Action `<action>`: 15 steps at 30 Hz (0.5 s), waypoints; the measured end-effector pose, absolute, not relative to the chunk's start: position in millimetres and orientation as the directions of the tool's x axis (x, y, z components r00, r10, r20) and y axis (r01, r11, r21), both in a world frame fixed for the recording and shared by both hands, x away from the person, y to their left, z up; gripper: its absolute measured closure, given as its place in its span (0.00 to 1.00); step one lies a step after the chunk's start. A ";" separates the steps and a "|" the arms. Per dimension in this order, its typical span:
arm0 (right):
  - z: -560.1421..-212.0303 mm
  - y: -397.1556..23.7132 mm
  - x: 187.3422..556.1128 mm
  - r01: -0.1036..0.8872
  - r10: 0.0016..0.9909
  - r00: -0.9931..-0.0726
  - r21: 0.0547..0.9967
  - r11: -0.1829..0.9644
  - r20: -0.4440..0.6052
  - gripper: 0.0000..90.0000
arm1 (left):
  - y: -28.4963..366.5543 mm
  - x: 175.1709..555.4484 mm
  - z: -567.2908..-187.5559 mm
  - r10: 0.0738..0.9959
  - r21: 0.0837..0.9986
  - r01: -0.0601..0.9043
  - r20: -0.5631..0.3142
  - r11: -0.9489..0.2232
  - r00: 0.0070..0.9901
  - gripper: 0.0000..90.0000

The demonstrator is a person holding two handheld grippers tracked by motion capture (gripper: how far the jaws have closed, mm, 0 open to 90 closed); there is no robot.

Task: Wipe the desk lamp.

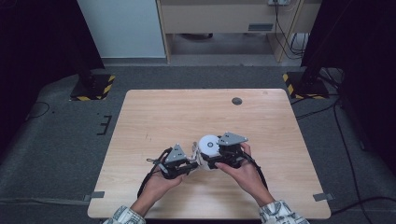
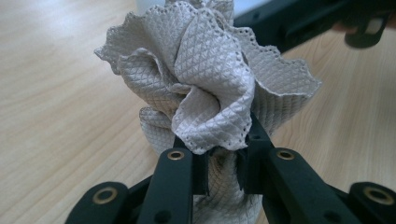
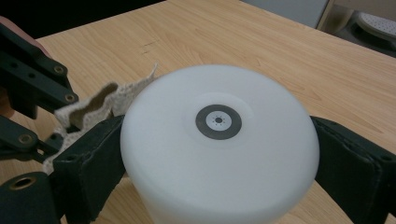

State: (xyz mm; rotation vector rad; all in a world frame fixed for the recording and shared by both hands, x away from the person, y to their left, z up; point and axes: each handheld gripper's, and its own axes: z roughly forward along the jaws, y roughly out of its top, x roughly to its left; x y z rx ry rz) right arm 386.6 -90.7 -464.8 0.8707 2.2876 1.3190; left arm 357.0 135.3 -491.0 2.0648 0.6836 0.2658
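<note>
White cylinder (image 3: 219, 140) near the front of the surface (image 1: 154, 112), smooth, rigid, likely slippery: grip the sides. Right hand-held gripper (image 3: 219, 154) clamps it. Left hand-held gripper (image 2: 223, 172) pinches soft, light cloth (image 2: 205, 79), bunched against the cylinder.

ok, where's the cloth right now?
Bunched cloth is clamped in the left gripper, near the table's front-middle, right beside the white cylinder held by the right gripper.

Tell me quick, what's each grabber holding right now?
Left gripper: closed, pinching the bunched grey cloth.
Right gripper: closed around the white round container, one jaw on each side.
</note>
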 end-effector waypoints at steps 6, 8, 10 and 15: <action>-464.7 -91.4 386.9 0.331 0.668 -0.745 0.866 0.376 -0.005 0.10 | 129.6 359.1 -502.2 0.557 0.795 0.375 -0.057 -0.477 0.829 0.85; -464.6 -91.8 387.0 0.332 0.670 -0.743 0.865 0.375 -0.006 0.10 | 129.3 360.0 -503.6 0.557 0.790 0.376 -0.053 -0.484 0.829 0.85; -464.6 -92.1 387.1 0.333 0.671 -0.742 0.864 0.377 -0.007 0.10 | 129.7 360.7 -504.1 0.557 0.789 0.377 -0.052 -0.486 0.829 0.85; -464.1 -95.5 387.5 0.333 0.660 -0.751 0.863 0.380 -0.001 0.10 | 132.0 360.6 -502.6 0.561 0.793 0.375 -0.052 -0.479 0.826 0.85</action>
